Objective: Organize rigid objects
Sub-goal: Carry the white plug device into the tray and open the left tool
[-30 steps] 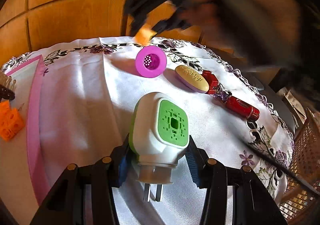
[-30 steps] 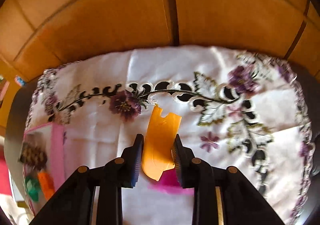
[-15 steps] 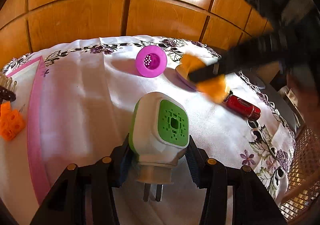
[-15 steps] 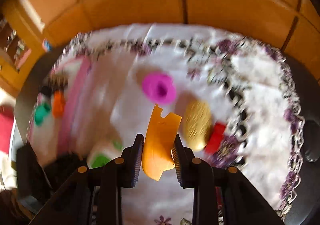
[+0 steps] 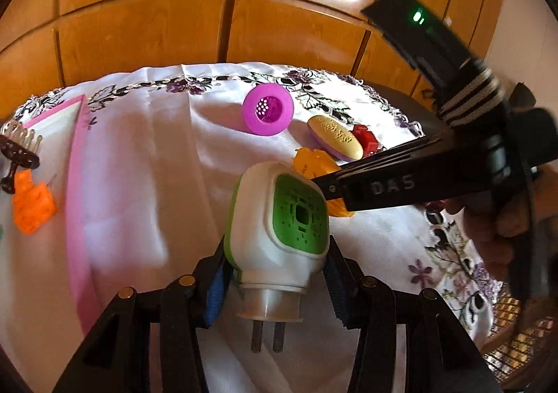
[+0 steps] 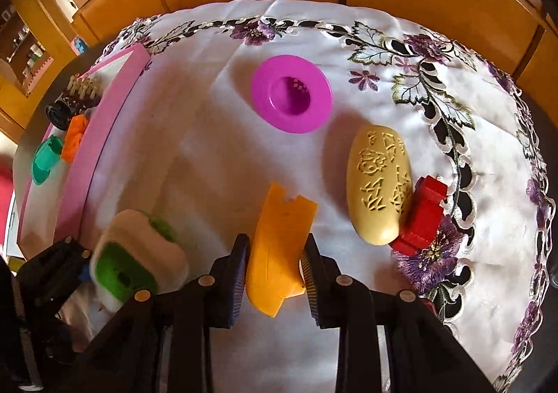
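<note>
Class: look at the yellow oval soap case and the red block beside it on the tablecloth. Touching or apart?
Touching. The right wrist view shows the red block pressed against the yellow oval soap case, with no cloth visible between them.

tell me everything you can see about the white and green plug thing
The plug-in device has a rounded, glossy white plastic body with a green trim and a square green face pierced by small vent slots. A white collar at its base carries two flat metal prongs that point toward the camera. The left gripper is shut on its sides, holding it above the tablecloth, face tilted up and away. Nothing but the pads seems to touch it.
</note>
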